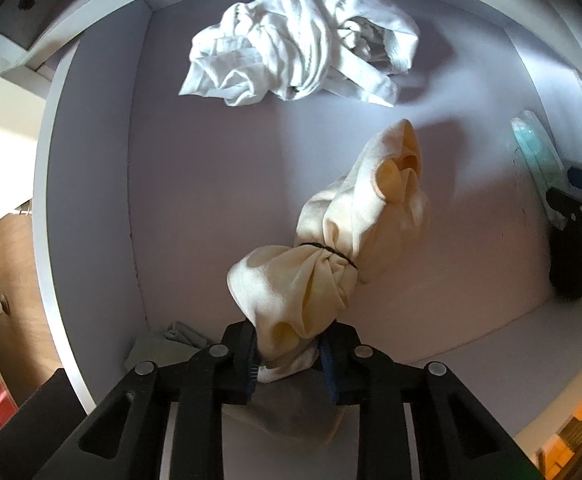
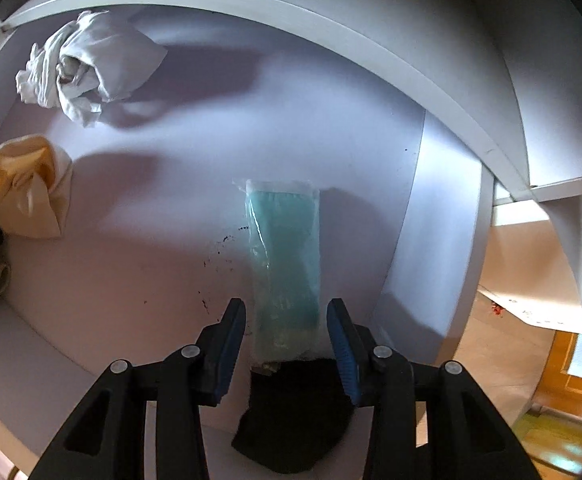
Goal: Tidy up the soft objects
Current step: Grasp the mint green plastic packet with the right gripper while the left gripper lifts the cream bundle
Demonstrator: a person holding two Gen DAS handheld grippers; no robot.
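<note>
In the white drawer [image 1: 91,168], the crumpled white cloth [image 1: 303,40] lies at twelve o'clock. The left gripper [image 1: 289,360] is clamped on the cream bundle [image 1: 331,248]; lift it straight. The right gripper [image 2: 287,344], jaws apart, straddles the teal packet [image 2: 283,256]: close squarely.

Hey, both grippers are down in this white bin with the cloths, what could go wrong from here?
1. The left gripper pinches only one end of the cream cloth; lifted, the banded bundle may swing or slip out.
2. The right gripper is open astride the teal plastic packet; slick film may slide from its pads.
3. A black cloth beneath could get grabbed too.
</note>
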